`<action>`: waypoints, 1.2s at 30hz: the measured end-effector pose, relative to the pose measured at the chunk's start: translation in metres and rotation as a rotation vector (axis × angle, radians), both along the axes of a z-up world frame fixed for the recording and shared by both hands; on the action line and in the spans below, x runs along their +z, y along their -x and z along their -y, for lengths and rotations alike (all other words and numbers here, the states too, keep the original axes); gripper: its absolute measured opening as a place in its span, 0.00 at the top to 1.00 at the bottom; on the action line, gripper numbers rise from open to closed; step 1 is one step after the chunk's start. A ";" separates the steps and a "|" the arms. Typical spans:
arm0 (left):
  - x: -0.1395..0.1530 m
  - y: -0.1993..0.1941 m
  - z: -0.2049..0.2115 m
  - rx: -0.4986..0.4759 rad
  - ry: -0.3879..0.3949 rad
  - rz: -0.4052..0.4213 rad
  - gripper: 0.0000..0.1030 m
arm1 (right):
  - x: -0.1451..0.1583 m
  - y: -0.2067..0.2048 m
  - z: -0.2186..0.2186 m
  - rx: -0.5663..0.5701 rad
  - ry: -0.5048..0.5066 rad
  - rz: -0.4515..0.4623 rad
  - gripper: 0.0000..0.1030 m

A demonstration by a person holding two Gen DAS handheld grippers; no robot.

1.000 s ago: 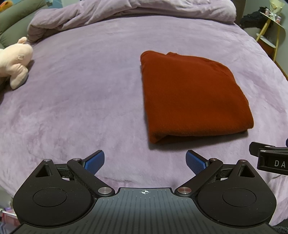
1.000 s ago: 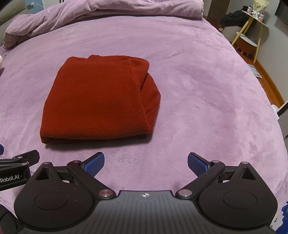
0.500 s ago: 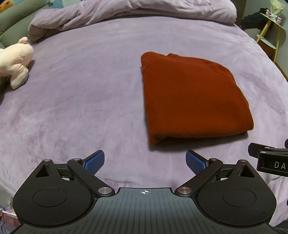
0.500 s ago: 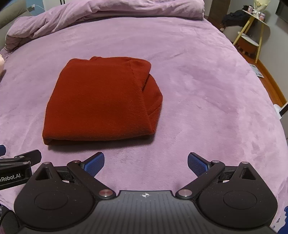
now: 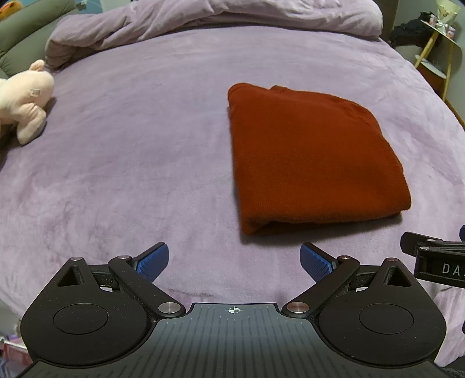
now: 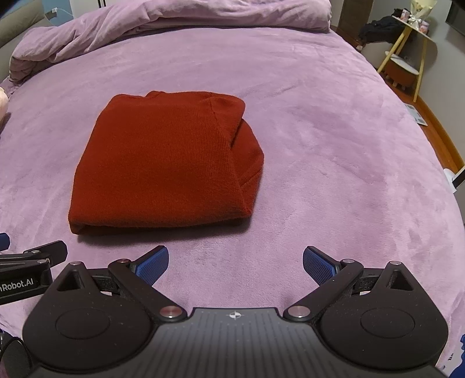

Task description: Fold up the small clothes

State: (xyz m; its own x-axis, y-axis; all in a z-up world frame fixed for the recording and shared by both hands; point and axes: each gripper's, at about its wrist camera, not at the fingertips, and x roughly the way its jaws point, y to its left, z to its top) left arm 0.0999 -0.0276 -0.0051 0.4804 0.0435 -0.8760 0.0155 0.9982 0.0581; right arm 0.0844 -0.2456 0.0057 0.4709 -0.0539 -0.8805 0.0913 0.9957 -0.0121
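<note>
Claws (image 5: 234, 261) barely retreated, sweater (image 6: 165, 162) unmoved

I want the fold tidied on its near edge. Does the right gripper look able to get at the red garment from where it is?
Probably yes: the right gripper is open, the red garment lies just ahead, and only bare purple blanket lies between.

Garment (image 5: 314, 157) is lying folded on the bed (image 5: 145, 160), mid-surface. Duvet (image 5: 203, 20) is sitting bunched behind it along the far edge. Plush toy (image 5: 24, 100) is lying far left, well apart from the garment. Side table (image 6: 407, 43) is standing off the bed, far right. Both grippers, left (image 5: 234, 260) and right (image 6: 235, 263), are hovering before the garment, side by side, not touching it.
</note>
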 end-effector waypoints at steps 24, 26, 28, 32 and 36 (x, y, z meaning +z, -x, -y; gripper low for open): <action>-0.002 0.000 0.002 0.000 -0.003 -0.002 0.03 | -0.003 0.000 0.001 0.003 -0.005 0.004 0.04; -0.001 0.000 0.002 -0.001 -0.002 -0.001 0.03 | -0.003 0.000 0.001 0.003 -0.005 0.005 0.04; -0.002 -0.001 0.002 -0.001 -0.003 0.000 0.03 | -0.003 0.000 0.001 0.003 -0.005 0.005 0.04; -0.001 -0.001 0.002 -0.001 0.000 0.002 0.03 | -0.003 0.000 0.001 0.004 -0.004 0.006 0.04; 0.001 0.001 0.003 -0.006 -0.001 0.017 0.03 | -0.002 -0.001 0.000 0.006 -0.001 0.009 0.04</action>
